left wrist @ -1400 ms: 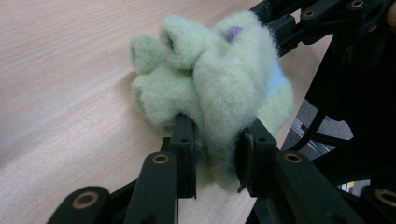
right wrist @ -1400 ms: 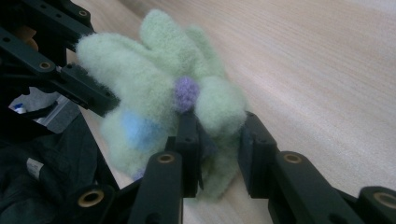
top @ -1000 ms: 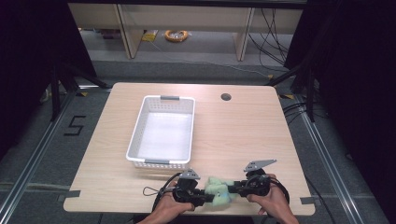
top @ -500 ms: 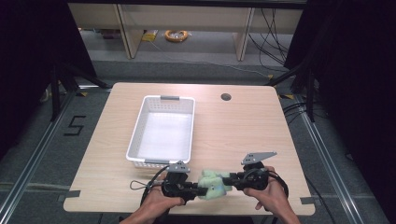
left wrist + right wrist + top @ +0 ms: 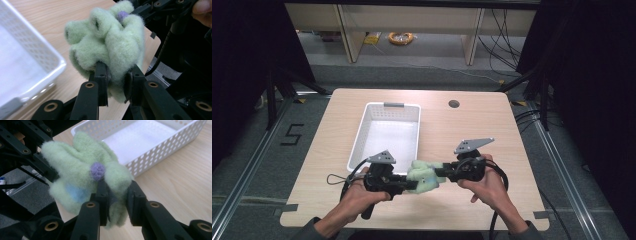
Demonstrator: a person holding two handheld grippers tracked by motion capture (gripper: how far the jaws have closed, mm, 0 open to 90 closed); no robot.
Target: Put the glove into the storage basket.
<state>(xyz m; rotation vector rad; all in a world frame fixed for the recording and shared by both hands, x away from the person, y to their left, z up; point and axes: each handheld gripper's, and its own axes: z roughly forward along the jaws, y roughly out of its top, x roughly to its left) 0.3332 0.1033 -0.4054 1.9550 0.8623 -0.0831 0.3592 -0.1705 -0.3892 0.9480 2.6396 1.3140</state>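
Fuzzy pale-green felt is what I've got between my two tools: the felt bundle [image 5: 424, 176] hangs above the near edge of the table [image 5: 472, 130], pinched from both ends. My left gripper [image 5: 404, 186] has its jaws clamped on the bundle's left end; in the left gripper view the pads sink into the felt [image 5: 110, 47] on either side of a fold. My right gripper [image 5: 439, 172] is clamped the same way on the right end, and in the right gripper view I can see its jaws squeezing the felt just below a small purple pom-pom [image 5: 97, 170], with a pale blue patch [image 5: 75, 192] to one side.

The bundle's long axis runs left to right between the grippers, roughly along the near edge. What matters next, I judge, is that the white basket [image 5: 362, 130] lies straight beyond it, toward the far edge and a little left. Its near rim sits just behind the bundle, nearer my left hand [image 5: 362, 192] than my right hand [image 5: 484, 182], so a short push forward should carry the felt over it.

Compared with a second ago, both grippers and the bundle now sit higher above the table and closer to the basket's near rim; the grip looks unchanged and the basket has not moved.
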